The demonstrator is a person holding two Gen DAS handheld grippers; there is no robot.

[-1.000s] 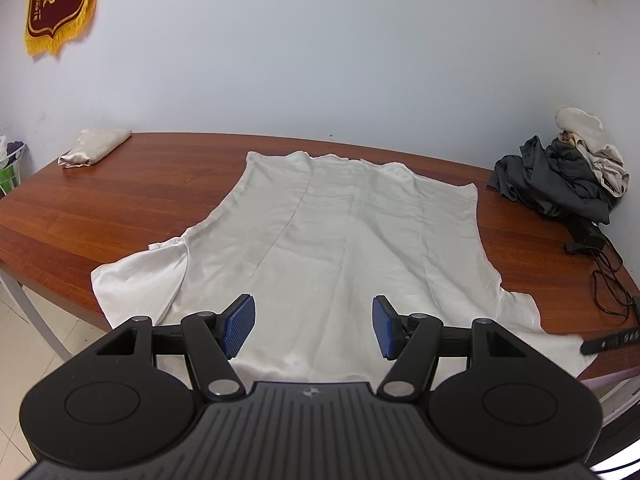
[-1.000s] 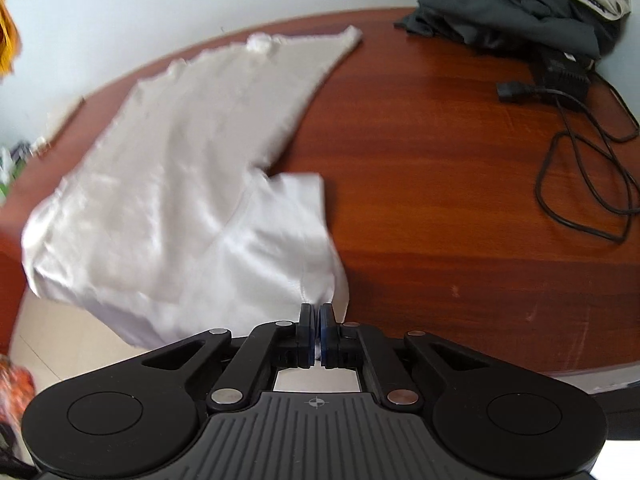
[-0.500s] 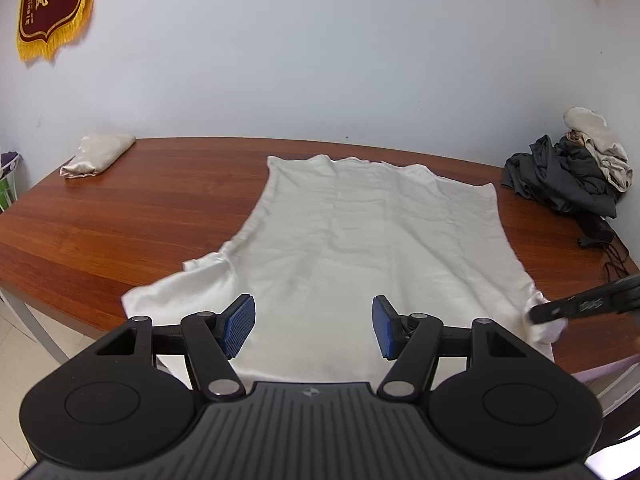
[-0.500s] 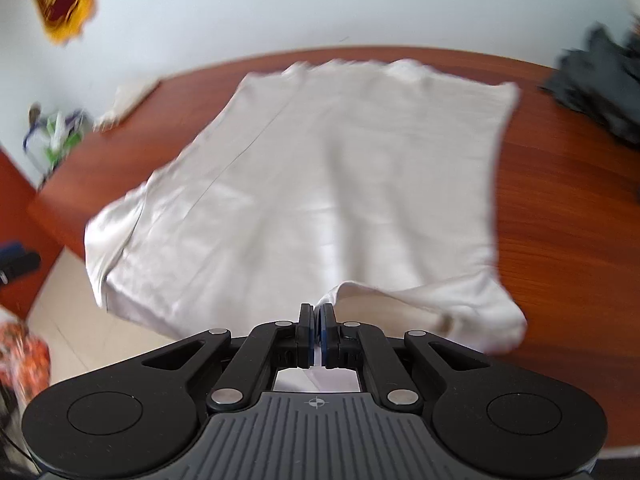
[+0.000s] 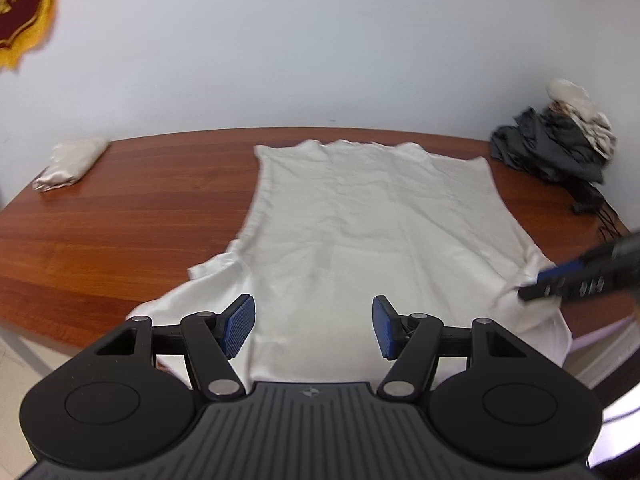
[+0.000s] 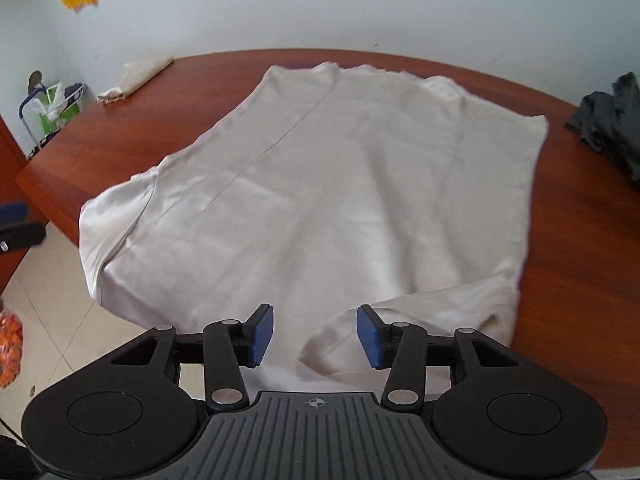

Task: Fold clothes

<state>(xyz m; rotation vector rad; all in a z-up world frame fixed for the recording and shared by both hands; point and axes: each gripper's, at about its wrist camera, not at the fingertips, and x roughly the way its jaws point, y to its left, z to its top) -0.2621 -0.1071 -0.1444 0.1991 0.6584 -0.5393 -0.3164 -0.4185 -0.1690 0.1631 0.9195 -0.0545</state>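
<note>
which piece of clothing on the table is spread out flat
The white shirt in the middle; the folded beige garment is a compact bundle, and the dark clothes pile is heaped.

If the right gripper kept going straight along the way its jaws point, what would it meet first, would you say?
Most likely the folded-over sleeve of the white T-shirt spread on the brown wooden table. It lies right ahead of the open right gripper, though depth there is hard to judge.

The left hand-held gripper [image 5: 313,327], jaws apart, hovers over the white shirt [image 5: 368,232].
</note>
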